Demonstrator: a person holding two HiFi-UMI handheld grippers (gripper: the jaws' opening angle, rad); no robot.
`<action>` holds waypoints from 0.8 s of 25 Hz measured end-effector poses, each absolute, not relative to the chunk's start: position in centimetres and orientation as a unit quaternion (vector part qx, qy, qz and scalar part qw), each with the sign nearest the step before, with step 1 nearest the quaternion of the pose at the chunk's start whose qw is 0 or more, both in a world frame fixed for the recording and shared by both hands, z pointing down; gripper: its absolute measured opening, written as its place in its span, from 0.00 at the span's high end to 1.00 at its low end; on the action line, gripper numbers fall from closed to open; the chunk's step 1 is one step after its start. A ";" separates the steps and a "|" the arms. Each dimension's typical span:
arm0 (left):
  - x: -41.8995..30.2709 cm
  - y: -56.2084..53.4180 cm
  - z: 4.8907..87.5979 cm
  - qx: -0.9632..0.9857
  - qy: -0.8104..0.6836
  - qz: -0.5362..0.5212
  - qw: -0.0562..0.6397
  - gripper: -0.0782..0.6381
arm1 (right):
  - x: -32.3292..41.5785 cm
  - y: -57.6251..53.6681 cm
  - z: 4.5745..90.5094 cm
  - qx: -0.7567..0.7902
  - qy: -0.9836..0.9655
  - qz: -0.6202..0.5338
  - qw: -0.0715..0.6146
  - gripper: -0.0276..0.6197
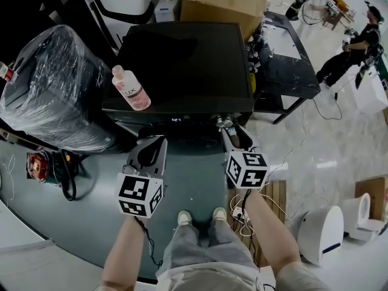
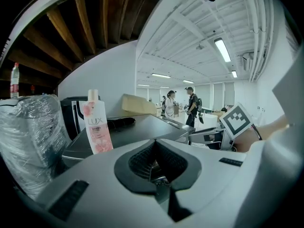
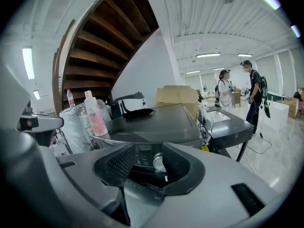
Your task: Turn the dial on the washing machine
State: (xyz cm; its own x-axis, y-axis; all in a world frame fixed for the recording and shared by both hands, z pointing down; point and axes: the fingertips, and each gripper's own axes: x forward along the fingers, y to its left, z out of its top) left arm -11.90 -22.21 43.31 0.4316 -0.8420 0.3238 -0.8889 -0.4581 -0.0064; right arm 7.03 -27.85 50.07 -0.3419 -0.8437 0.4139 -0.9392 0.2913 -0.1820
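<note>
The dark top-loading washing machine (image 1: 182, 53) stands straight ahead of me. Its silver dial (image 1: 224, 122) sits on the front control strip, right of centre. My right gripper (image 1: 233, 133) is up against that strip at the dial. In the right gripper view the dial (image 3: 158, 162) lies between the spread jaws of the right gripper (image 3: 148, 144), close to the right pad, with a gap on the left side. My left gripper (image 1: 150, 150) hangs lower, in front of the machine's left half. Its jaws (image 2: 154, 141) are together with nothing in them.
A pink LUX bottle (image 1: 130, 88) stands on the lid's left front corner. A plastic-wrapped bundle (image 1: 51, 86) sits to the left and a cardboard box (image 1: 221, 2) behind. A black table (image 1: 285, 59) stands to the right, with people (image 1: 357, 47) beyond. Cables (image 1: 242, 214) lie by my feet.
</note>
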 end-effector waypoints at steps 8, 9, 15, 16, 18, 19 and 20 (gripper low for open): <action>-12.0 -20.0 37.0 0.840 -0.522 0.131 0.066 0.86 | 6.0 -24.6 38.7 0.526 -0.835 0.128 0.098 0.75; -12.0 -19.6 36.2 0.840 -0.523 0.130 0.064 0.86 | 6.0 -24.1 37.2 0.521 -0.840 0.120 0.093 0.77; -11.6 -18.0 31.4 0.840 -0.525 0.128 0.035 0.86 | 6.0 -21.2 29.0 0.500 -0.860 0.075 0.069 0.84; -11.6 -17.8 30.5 0.841 -0.525 0.128 0.027 0.86 | 6.0 -20.7 27.8 0.497 -0.862 0.070 0.063 0.85; -11.6 -17.2 28.7 0.841 -0.526 0.125 0.011 0.86 | 5.8 -19.5 25.4 0.489 -0.868 0.065 0.047 0.86; -11.7 -17.0 27.8 0.842 -0.526 0.123 0.002 0.86 | 5.7 -18.9 24.2 0.484 -0.872 0.060 0.040 0.86; -11.7 -16.7 26.9 0.842 -0.526 0.121 -0.006 0.86 | 5.5 -18.3 22.9 0.477 -0.876 0.053 0.034 0.87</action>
